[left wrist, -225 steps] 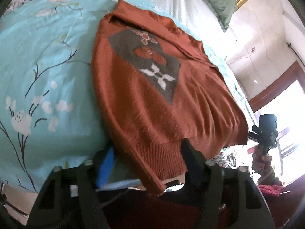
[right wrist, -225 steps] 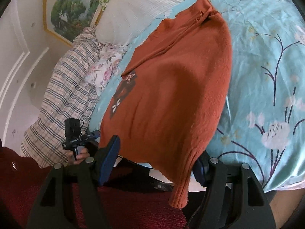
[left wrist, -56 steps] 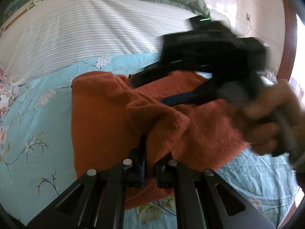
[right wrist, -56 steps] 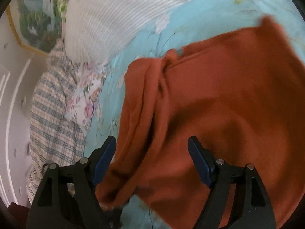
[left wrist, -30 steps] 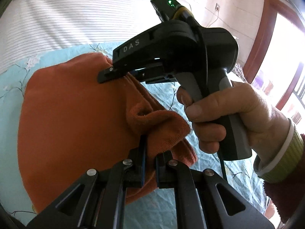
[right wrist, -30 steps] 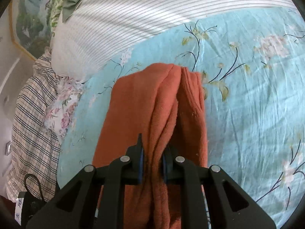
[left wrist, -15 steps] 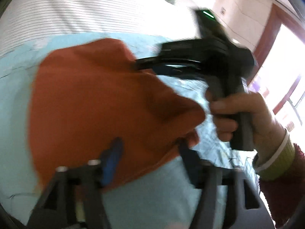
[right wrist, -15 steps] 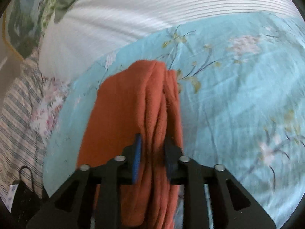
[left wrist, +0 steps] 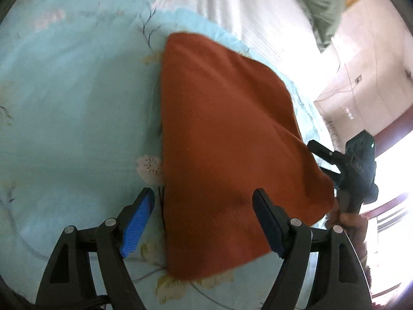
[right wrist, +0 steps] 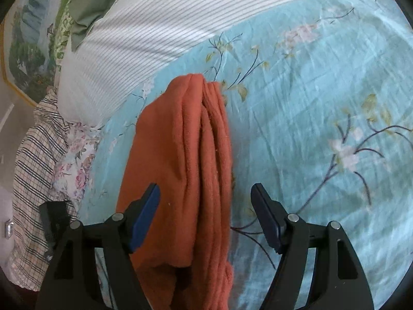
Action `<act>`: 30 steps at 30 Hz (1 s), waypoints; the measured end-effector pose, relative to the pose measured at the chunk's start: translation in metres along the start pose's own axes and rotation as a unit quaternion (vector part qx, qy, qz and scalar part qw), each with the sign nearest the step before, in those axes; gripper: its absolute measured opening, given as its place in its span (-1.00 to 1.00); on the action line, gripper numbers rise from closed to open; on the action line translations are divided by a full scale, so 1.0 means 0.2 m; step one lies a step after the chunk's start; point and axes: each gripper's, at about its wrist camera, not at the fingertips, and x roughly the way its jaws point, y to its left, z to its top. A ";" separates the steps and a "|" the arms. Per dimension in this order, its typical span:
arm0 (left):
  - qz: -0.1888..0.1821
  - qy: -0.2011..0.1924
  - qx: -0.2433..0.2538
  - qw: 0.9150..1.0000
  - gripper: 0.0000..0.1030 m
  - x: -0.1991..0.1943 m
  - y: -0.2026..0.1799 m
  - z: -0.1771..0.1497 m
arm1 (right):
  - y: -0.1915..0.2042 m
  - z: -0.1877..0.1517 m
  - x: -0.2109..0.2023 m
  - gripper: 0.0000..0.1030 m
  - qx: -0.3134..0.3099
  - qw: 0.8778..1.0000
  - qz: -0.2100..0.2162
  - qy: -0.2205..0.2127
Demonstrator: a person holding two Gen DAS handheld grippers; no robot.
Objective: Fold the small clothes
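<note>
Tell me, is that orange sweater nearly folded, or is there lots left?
Nearly done, it seems. The orange sweater lies on the blue floral bedspread as a compact bundle, its stacked layers showing along one edge in the right view. Nothing is in hand: the left gripper and right gripper are both opening, pads clear of the cloth. Perhaps only tidying remains.

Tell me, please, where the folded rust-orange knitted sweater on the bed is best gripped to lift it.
Probably the stacked layered edge of the folded rust-orange knitted sweater, approached from the floral turquoise bedsheet side: all folds meet there, so one pinch should catch every layer.
</note>
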 end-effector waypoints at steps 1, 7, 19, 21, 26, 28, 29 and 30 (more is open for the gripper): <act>-0.007 0.005 -0.005 1.000 0.53 0.02 0.02 0.01 | 0.00 0.01 0.02 0.43 0.003 1.000 0.002 0.006; -0.052 0.019 -0.020 0.998 0.07 0.20 0.08 0.13 | 0.03 0.02 0.18 0.42 0.004 0.999 0.004 0.041; -0.022 -0.068 0.026 0.997 -0.54 -0.38 0.11 -0.01 | 0.43 -0.16 0.25 -0.45 -0.064 0.994 0.070 0.047; -0.003 -0.082 0.027 0.996 -0.54 -0.54 0.19 -0.07 | 0.54 -0.21 0.30 -0.45 -0.078 0.991 0.092 0.053; 0.030 -0.090 0.008 0.995 -0.54 -0.81 0.38 -0.24 | 0.75 -0.37 0.49 -0.45 -0.092 0.981 0.152 0.081; 0.042 -0.081 0.001 0.996 -0.52 -0.81 0.45 -0.30 | 0.79 -0.45 0.57 -0.45 -0.094 0.978 0.154 0.105; 0.056 -0.065 -0.013 0.996 -0.50 -0.77 0.51 -0.33 | 0.81 -0.48 0.61 -0.45 -0.096 0.977 0.148 0.117; 0.058 -0.055 -0.027 0.996 -0.48 -0.74 0.55 -0.35 | 0.82 -0.52 0.65 -0.45 -0.099 0.977 0.137 0.128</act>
